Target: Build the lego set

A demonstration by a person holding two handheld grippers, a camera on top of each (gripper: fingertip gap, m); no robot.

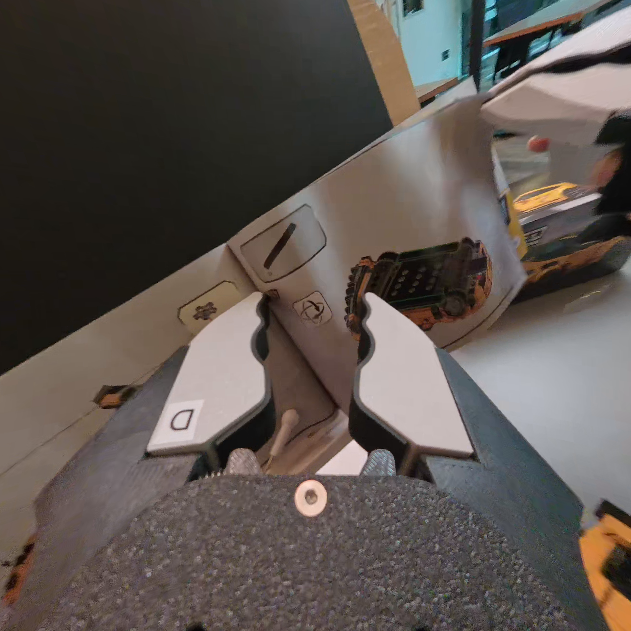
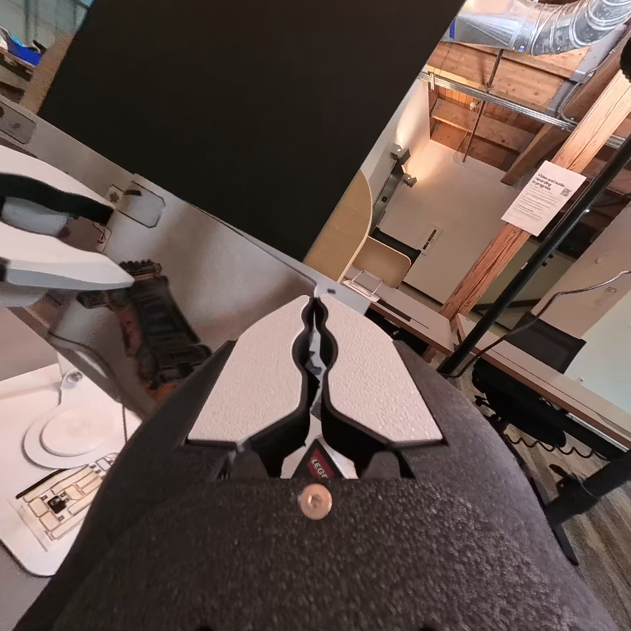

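The set's instruction booklet (image 1: 392,211) lies open on the white table, with a printed yellow and black vehicle on its page. My left gripper (image 1: 316,300) is open and empty just above the booklet's fold. Its right page is lifted and curls up at the right. My right gripper (image 2: 316,298) is shut on the edge of that booklet page (image 2: 211,259), and a strip of paper shows between its fingers. The left gripper also shows in the right wrist view (image 2: 85,269), over the printed page.
A set box (image 1: 560,218) with yellow and black artwork stands behind the lifted page. A yellow and black built piece (image 1: 607,566) lies at the bottom right. A white sheet with drawn circles (image 2: 68,440) lies on the table. A black panel (image 1: 170,136) stands behind. Across from one pair of fingers to the other is roughly 15 cm.
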